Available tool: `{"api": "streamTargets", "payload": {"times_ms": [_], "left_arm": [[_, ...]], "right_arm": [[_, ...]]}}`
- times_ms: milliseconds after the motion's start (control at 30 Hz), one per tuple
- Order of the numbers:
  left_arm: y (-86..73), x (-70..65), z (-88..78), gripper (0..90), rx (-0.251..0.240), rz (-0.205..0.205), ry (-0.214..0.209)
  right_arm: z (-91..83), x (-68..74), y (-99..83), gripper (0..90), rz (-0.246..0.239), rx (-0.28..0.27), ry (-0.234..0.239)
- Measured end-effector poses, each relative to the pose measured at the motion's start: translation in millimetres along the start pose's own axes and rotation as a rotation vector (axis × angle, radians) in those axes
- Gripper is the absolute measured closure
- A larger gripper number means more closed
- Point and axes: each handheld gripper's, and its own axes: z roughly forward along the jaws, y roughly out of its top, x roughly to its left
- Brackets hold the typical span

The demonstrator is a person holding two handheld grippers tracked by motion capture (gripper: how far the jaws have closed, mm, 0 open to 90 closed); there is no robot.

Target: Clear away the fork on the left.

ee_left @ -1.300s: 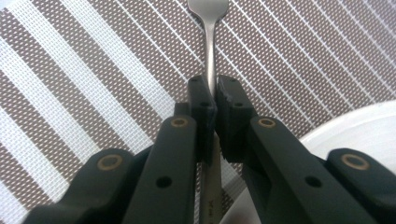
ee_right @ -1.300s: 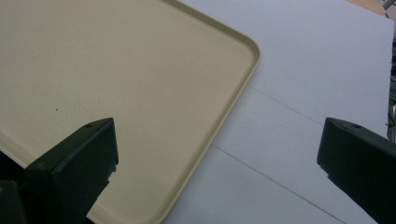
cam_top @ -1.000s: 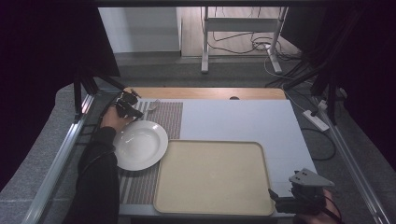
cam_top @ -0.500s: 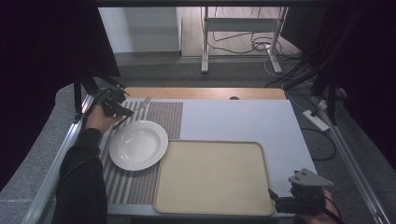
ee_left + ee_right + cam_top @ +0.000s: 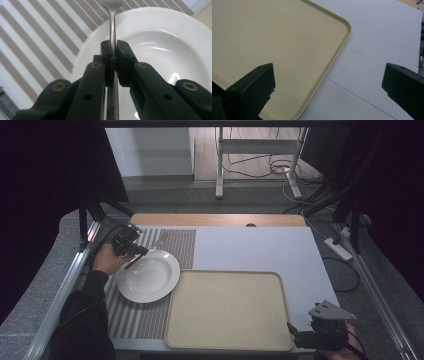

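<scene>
My left gripper (image 5: 139, 249) (image 5: 113, 46) is shut on the handle of a metal fork (image 5: 112, 22). The fork (image 5: 161, 239) points away over the far-left rim of a white plate (image 5: 150, 277) (image 5: 162, 37), its head above the striped placemat (image 5: 140, 320) (image 5: 37, 37). A hand holds this gripper at the mat's left edge. My right gripper (image 5: 296, 332) (image 5: 327, 87) stands open at the near right, with nothing between its fingers. It hangs over the near right corner of an empty beige tray (image 5: 225, 305) (image 5: 274, 37).
The pale grey table top (image 5: 260, 245) (image 5: 374, 50) stretches right of the tray and behind it. A wooden strip (image 5: 215, 219) borders its far edge. Metal rails (image 5: 65, 285) run along both sides, and cables (image 5: 345, 250) lie on the floor to the right.
My left gripper has carried the fork leftward and nearer, from the mat's far end to the plate's far-left rim. The right gripper has stayed where it was.
</scene>
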Motion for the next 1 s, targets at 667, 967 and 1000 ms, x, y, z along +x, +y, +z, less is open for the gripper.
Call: {"api": "streamTargets", "payload": {"times_ms": [667, 967, 1000], "left_arm": [[-25.9, -75.0, -12.2, 84.3, 0.007, 0.049, -0.029], [-31.1, -108.1, -11.7, 84.3, 0.015, 0.056, -0.053], [-31.3, -112.4, -11.4, 84.3, 0.014, 0.056, -0.059]], "right_arm": [[-1.2, 1.3, -0.3, 0.0, -0.014, -0.011, -0.002], [-1.2, 1.8, -0.4, 0.0, -0.021, -0.011, -0.003], [-1.2, 1.8, -0.4, 0.0, -0.021, -0.011, -0.003]]}}
